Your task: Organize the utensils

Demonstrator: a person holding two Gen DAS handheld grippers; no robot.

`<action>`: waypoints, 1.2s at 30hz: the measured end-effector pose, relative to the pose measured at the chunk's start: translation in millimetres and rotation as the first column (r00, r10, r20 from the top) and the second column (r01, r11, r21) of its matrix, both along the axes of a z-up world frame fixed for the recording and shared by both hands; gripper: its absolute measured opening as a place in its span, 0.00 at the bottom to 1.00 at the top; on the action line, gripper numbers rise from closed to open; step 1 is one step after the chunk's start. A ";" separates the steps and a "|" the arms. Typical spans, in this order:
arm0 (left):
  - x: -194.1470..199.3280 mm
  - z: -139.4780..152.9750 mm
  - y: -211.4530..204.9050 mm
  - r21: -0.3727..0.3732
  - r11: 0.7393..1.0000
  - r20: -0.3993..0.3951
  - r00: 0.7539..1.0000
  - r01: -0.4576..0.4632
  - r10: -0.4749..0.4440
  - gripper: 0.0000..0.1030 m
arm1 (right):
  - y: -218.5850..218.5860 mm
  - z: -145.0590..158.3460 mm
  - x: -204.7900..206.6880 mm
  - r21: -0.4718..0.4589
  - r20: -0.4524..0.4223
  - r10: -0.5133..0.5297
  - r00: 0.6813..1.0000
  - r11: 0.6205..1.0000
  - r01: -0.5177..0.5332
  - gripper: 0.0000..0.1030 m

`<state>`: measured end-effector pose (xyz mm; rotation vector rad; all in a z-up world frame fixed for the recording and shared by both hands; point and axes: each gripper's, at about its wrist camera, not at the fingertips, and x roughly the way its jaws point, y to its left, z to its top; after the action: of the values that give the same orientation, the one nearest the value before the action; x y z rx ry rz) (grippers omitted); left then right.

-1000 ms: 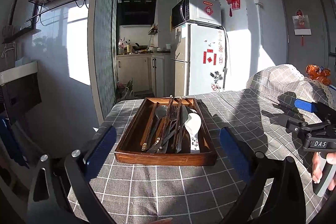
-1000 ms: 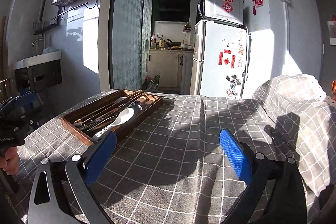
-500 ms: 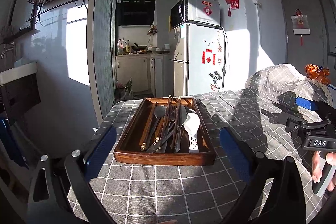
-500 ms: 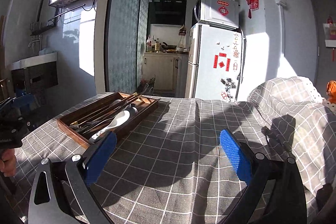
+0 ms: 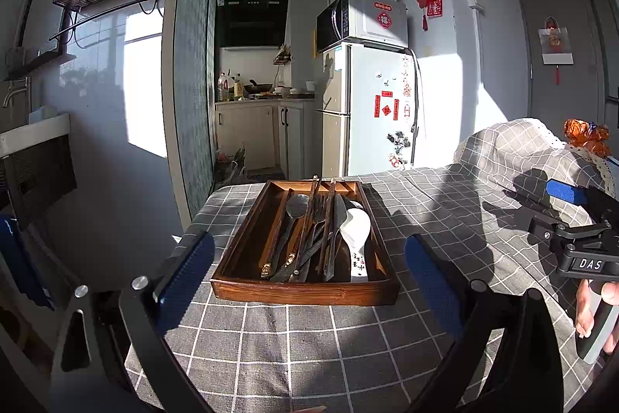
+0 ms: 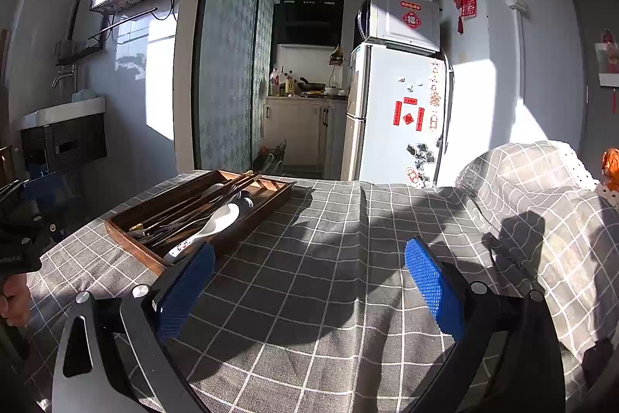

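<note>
1. Step in hand, as I judge it: the approach, before any pick. Neither tool has touched a utensil; all of them lie heaped in the tray [image 5: 305, 287].
2. Left gripper [image 5: 309, 266]: jaws wide apart, nothing between the blue pads [image 5: 185, 268]. It hangs above the checked cloth [image 5: 290, 343], aimed straight down the tray's long axis.
3. Right gripper [image 6: 307, 279]: also spread wide and empty. It points across bare cloth, with the tray off to its left.
4. Tray: dark wood, with dividers at the far end, sitting near the cloth's far-left corner. From the left wrist its near wall lies just beyond the fingertips, centred between them.
5. Contents: white spoon [image 5: 358, 235] along the right side, bowl toward the far end; metal spoon [image 5: 297, 211] left of centre; chopsticks [image 5: 312, 208], a fork and dark-handled pieces crossed over one another in the middle. The left lane looks nearly bare.
6. From the right wrist, the white spoon's handle [image 6: 185, 243] sits just beside the left pad; whether they overlap only in view I cannot tell.
7. Next move calls for: singling out one piece from the tangle. The white spoon looks least buried. Jaws must narrow and drop low over a thin handle.
8. Risk, by judgement: dragging crossed neighbours along.
</note>
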<state>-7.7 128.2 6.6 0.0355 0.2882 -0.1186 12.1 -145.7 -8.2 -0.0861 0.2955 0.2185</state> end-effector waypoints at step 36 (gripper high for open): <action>-1.0 -0.4 2.7 0.000 0.998 0.001 0.998 -0.057 0.057 0.97 | 0.1 -0.3 0.1 0.001 0.000 0.000 1.000 1.000 0.000 0.97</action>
<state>-8.7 130.9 6.2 0.0274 0.2876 -0.0615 12.2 -145.5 -8.6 -0.0851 0.2957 0.2184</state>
